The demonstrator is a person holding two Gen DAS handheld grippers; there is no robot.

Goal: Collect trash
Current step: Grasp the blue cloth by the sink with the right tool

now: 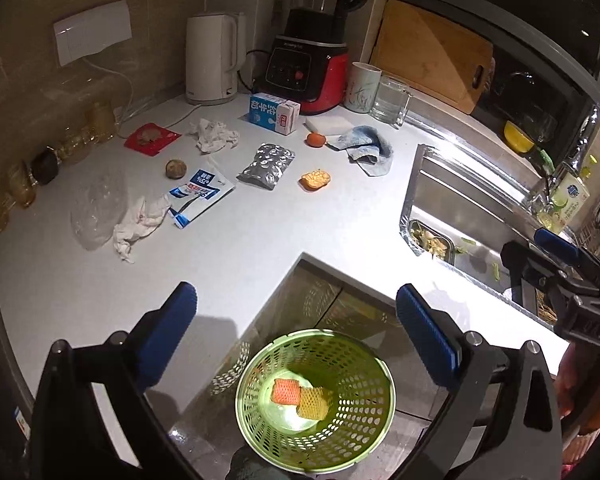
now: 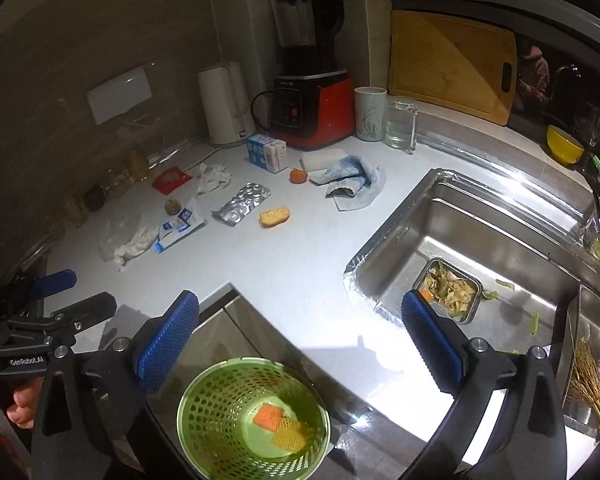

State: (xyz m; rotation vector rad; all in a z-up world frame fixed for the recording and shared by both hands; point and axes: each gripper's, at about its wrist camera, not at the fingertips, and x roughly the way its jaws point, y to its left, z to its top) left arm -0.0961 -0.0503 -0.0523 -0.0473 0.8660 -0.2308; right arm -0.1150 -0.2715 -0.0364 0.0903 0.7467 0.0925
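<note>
Both grippers hung above the green basket [image 1: 315,402], which sat on the floor in the notch of the white counter [image 1: 260,240], and neither was carrying a thing. The left gripper [image 1: 296,336] had its jaws spread wide, nothing between the blue pads. The right gripper [image 2: 300,340] was just the same, jaws wide apart and empty.

Inside the basket lay an orange foam net [image 1: 286,391] and a yellow foam net [image 1: 315,402], touching each other.

All the remaining trash was up on the counter, beyond the basket. A crumpled tissue [image 1: 217,134] lay farthest back, a silver foil pouch [image 1: 266,165] more to the middle, a blue-and-white packet [image 1: 200,196] to the left of it, with a second crumpled tissue [image 1: 140,222] touching that packet's left side. An orange peel [image 1: 315,179] sat right of the pouch.

By my reckoning it was all featherweight. The tissues looked soft and would crush under the pads, so a pinch on any raised fold ought to do. The foil pouch looked flat and slippery; its raised edge seemed the safer hold.
</note>
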